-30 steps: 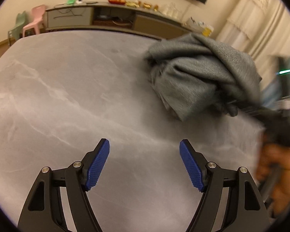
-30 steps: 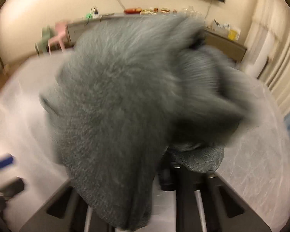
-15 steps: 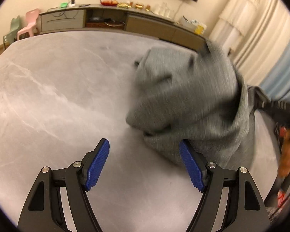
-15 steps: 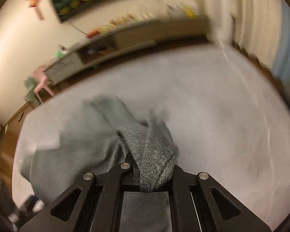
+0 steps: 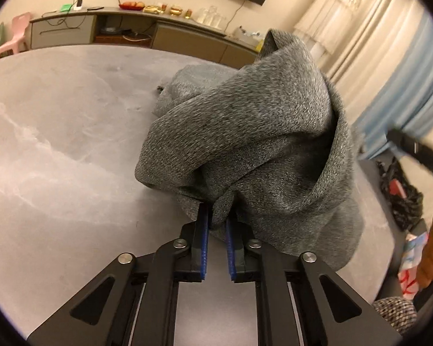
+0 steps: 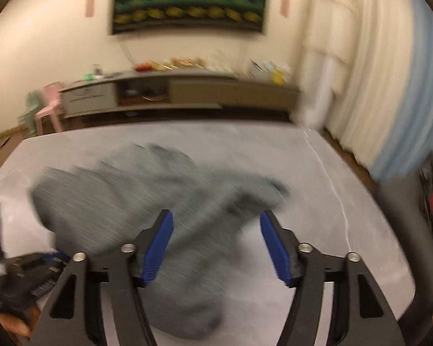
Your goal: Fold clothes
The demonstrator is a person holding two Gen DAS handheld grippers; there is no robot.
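Observation:
A crumpled grey knit garment [image 5: 254,150] lies bunched on the grey marble table [image 5: 57,150]. My left gripper [image 5: 216,225] is shut on a fold at the garment's near edge. In the right wrist view the garment [image 6: 135,201] is blurred, spread on the table [image 6: 317,207]. My right gripper [image 6: 216,245] is open and empty just above its near part. The left gripper's body [image 6: 20,274] shows at the lower left of that view.
A long low sideboard [image 5: 124,33] with small items stands along the far wall, with pink and green small chairs [image 5: 13,40] at its left. Curtains [image 5: 389,66] hang on the right. Bags and clutter [image 5: 404,201] sit beyond the table's right edge.
My right gripper has let go of the garment, opened and pulled back. My left gripper, open before, has closed on the garment's near fold. The garment has dropped onto the table nearer me.

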